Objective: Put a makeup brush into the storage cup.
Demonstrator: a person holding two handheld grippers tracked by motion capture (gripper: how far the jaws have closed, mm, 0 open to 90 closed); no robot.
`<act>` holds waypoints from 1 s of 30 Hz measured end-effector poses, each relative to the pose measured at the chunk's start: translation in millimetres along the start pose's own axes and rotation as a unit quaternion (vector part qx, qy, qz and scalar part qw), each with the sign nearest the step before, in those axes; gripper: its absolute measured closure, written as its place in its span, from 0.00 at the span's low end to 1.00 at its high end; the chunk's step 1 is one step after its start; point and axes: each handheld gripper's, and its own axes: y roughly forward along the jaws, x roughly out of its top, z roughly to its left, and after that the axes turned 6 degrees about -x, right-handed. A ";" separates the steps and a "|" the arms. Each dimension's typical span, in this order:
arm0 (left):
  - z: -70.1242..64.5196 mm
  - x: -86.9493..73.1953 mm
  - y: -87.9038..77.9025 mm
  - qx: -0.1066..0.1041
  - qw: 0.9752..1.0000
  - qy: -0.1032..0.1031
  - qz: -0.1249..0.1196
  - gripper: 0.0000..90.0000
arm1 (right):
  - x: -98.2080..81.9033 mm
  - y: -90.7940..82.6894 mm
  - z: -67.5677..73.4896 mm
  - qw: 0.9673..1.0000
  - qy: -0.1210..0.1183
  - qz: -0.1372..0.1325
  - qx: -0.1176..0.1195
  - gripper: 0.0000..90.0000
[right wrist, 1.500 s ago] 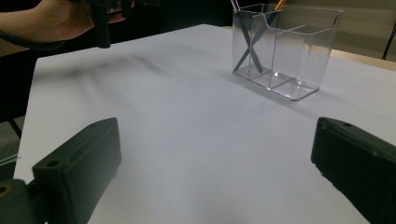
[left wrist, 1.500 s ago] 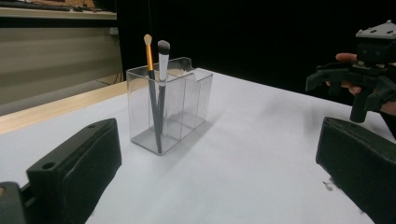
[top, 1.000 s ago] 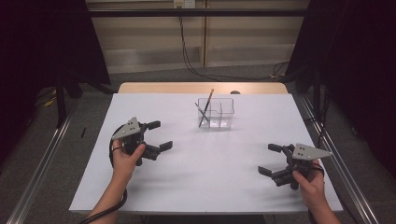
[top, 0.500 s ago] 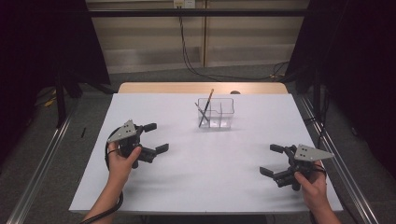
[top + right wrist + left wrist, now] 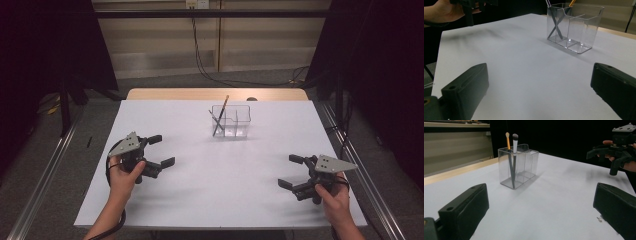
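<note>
High view: a clear plastic organizer stands upright on the white table, toward the far edge, near centre. Its left compartment holds two brushes, crossed and leaning; the other compartments hold nothing visible. Left gripper hovers at near left, jaws spread, grasping nothing. Right gripper hovers at near right, jaws likewise spread and unloaded, well apart from the organizer.

No readable text, labels, brands or numbers anywhere: bench sheet is blank, clear organizer unmarked, brushes and gripper housings carry no legible print.
</note>
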 end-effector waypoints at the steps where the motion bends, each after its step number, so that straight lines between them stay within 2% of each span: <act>1: -0.2 -0.4 -0.7 0.002 1.000 0.001 0.001 0.00 | 0.0 -0.1 -0.1 1.000 0.000 0.000 0.000 0.01; 17: -2.9 -3.1 -7.5 0.003 1.000 -0.001 0.003 0.00 | 0.2 -0.1 -0.3 1.000 0.001 -0.002 -0.001 0.01; 30: -5.7 -7.1 -18.4 0.017 1.000 0.002 0.011 0.00 | 0.6 0.4 -0.9 1.000 0.001 -0.002 -0.001 0.01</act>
